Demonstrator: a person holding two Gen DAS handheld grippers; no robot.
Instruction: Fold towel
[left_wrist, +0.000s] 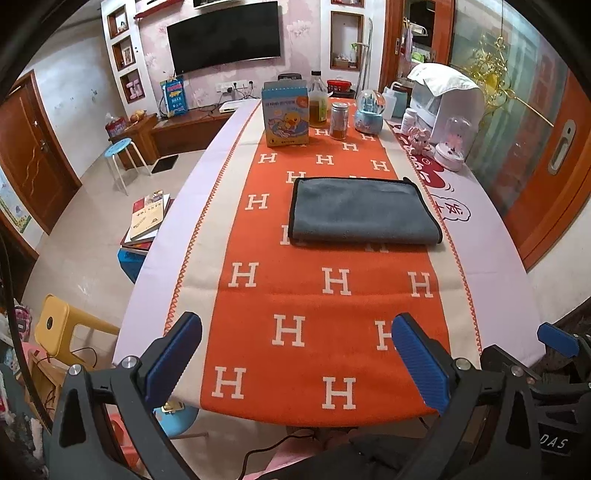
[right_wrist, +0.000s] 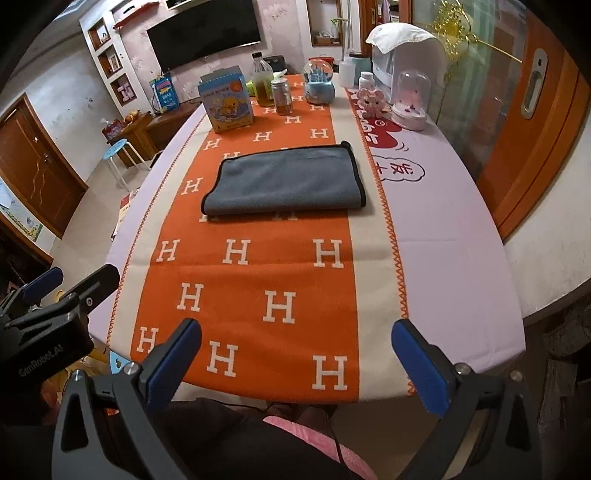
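Observation:
A grey towel (left_wrist: 364, 210) with black edging lies folded flat on the orange H-pattern runner (left_wrist: 295, 295) in the middle of the table; it also shows in the right wrist view (right_wrist: 284, 181). My left gripper (left_wrist: 295, 365) is open and empty, held at the table's near edge, well short of the towel. My right gripper (right_wrist: 295, 363) is open and empty too, at the near edge and well short of the towel. The right gripper's finger (left_wrist: 557, 338) shows at the right of the left wrist view. The left gripper (right_wrist: 70, 280) shows at the left of the right wrist view.
At the table's far end stand a duck-print box (left_wrist: 285, 114), an oil bottle (left_wrist: 317, 101), a jar (left_wrist: 339, 120) and a snow globe (left_wrist: 369, 112). A white appliance (left_wrist: 443, 99) and glass dome (left_wrist: 456, 144) sit far right. Stools (left_wrist: 118, 155) and books (left_wrist: 147, 218) are on the left.

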